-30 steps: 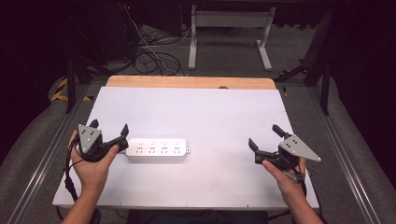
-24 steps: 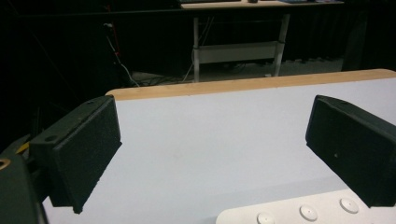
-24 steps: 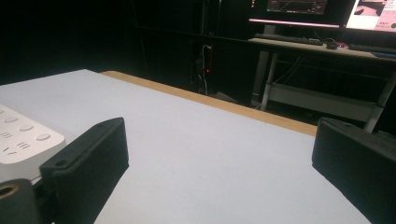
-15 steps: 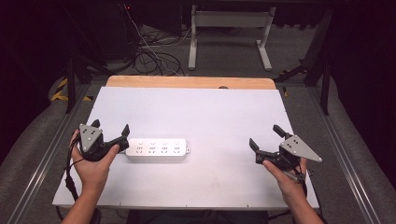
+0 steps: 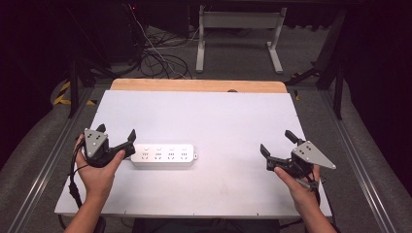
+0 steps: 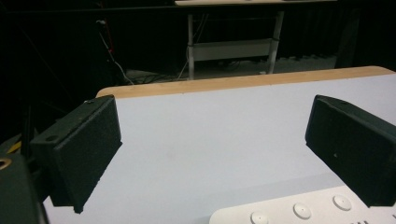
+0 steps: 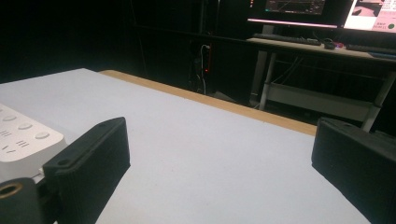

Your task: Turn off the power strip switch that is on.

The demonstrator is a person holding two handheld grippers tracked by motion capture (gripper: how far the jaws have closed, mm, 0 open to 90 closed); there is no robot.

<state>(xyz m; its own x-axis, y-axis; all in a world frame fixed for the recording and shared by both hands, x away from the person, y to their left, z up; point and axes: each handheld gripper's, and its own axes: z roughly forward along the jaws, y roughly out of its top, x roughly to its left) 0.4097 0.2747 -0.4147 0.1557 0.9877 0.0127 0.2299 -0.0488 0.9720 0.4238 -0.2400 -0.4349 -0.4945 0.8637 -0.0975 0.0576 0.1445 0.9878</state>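
Note:
A white power strip (image 5: 163,156) lies flat on the white table top (image 5: 214,121), left of the middle and near the front. My left gripper (image 5: 115,137) is open at the strip's left end, its right jaw close beside that end; I cannot tell if it touches. The strip's end with round sockets (image 6: 299,212) lies low between the left jaws. My right gripper (image 5: 277,143) is open over bare table at the front right, holding nothing. From there the power strip (image 7: 21,135) is at the far left.
A wooden strip (image 5: 197,85) runs along the table's far edge. Beyond it are a metal desk frame (image 5: 238,29) and loose cables (image 5: 160,58) on the floor. Metal rails (image 5: 359,160) flank the table. A desk with monitors (image 7: 322,14) stands behind.

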